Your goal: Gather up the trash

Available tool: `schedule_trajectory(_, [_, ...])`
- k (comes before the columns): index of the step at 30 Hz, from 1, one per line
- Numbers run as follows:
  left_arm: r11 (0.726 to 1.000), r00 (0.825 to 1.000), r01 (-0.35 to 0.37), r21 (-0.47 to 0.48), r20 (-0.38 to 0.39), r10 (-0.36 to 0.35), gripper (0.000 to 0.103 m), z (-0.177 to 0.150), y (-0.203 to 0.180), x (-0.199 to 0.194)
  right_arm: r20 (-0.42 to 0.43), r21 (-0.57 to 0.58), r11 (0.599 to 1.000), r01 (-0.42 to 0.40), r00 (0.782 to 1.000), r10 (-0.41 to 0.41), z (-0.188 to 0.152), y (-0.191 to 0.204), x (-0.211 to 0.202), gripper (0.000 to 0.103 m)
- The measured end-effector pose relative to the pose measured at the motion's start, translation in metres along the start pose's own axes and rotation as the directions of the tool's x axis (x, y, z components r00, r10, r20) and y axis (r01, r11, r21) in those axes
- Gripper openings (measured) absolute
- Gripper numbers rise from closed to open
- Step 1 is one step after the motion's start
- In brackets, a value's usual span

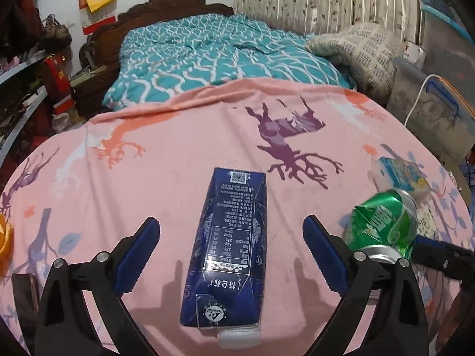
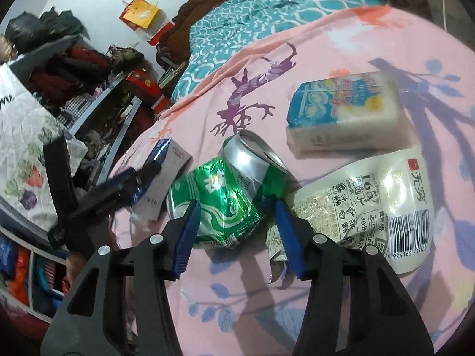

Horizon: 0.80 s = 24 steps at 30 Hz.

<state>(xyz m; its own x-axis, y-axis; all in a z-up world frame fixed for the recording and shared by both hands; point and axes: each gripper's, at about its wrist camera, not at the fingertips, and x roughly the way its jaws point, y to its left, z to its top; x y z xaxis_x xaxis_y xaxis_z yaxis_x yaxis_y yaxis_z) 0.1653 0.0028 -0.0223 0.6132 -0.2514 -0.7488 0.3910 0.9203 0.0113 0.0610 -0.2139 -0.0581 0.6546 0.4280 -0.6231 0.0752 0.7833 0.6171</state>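
A dark blue drink carton lies flat on the pink printed cloth. My left gripper is open with its jaws on either side of the carton, not touching it. A crushed green can lies to the right and also shows in the left wrist view. My right gripper has its blue pads against both sides of the can. The left gripper and the carton show at the left of the right wrist view.
A tissue pack lies beyond the can, and a crinkled white snack wrapper lies to its right. A bed with a teal quilt stands behind the table. Cluttered shelves are at the left. Plastic storage bins are at the right.
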Motion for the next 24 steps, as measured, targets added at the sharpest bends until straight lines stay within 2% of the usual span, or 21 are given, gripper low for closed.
schedule_trajectory(3, [0.999, 0.999, 0.015, 0.028, -0.028, -0.015, 0.078, -0.003, -0.002, 0.007, -0.024, 0.007, 1.000, 0.001, 1.000, -0.001, 0.009, 0.005, 0.012, 0.052])
schedule_trajectory(5, [0.999, 0.997, 0.018, 0.040, -0.070, -0.016, 0.064, -0.008, -0.002, 0.016, -0.042, 0.011, 1.000, 0.001, 0.999, -0.001, 0.015, 0.009, 0.019, 0.053])
schedule_trajectory(6, [0.999, 0.996, 0.014, 0.038, -0.087, -0.010, 0.050, -0.010, -0.001, 0.020, -0.044, 0.012, 1.000, 0.001, 0.999, 0.000, 0.017, 0.011, 0.020, 0.053])
schedule_trajectory(7, [0.999, 0.996, 0.017, 0.029, -0.093, -0.014, 0.048, -0.012, 0.002, 0.022, -0.045, 0.009, 1.000, -0.001, 0.999, 0.001, 0.018, 0.012, 0.021, 0.054])
schedule_trajectory(11, [0.997, 0.994, 0.069, -0.036, -0.084, -0.071, 0.047, -0.015, 0.016, 0.021, -0.070, -0.008, 1.000, 0.005, 0.998, -0.005, 0.020, 0.018, 0.028, 0.054])
schedule_trajectory(16, [0.995, 0.992, 0.088, -0.055, -0.085, -0.093, 0.047, -0.015, 0.018, 0.020, -0.096, 0.007, 1.000, -0.011, 0.995, 0.012, 0.038, 0.022, 0.047, 0.053])
schedule_trajectory(18, [0.991, 0.988, 0.117, -0.066, -0.090, -0.123, 0.047, -0.017, 0.018, 0.018, -0.118, -0.002, 1.000, -0.021, 0.993, 0.021, 0.043, 0.027, 0.058, 0.044])
schedule_trajectory(19, [0.990, 0.987, 0.128, -0.067, -0.092, -0.133, 0.047, -0.018, 0.018, 0.016, -0.139, -0.007, 0.999, -0.035, 0.990, 0.033, 0.044, 0.030, 0.064, 0.029])
schedule_trajectory(22, [0.993, 0.990, 0.105, -0.062, -0.086, -0.110, 0.047, -0.022, 0.016, 0.014, -0.126, -0.067, 0.997, -0.047, 0.991, 0.038, 0.043, 0.045, 0.072, 0.027])
schedule_trajectory(24, [0.990, 0.988, 0.119, -0.080, -0.085, -0.126, 0.047, -0.023, 0.019, 0.012, -0.108, -0.098, 0.994, -0.054, 0.993, 0.043, 0.043, 0.052, 0.069, 0.025])
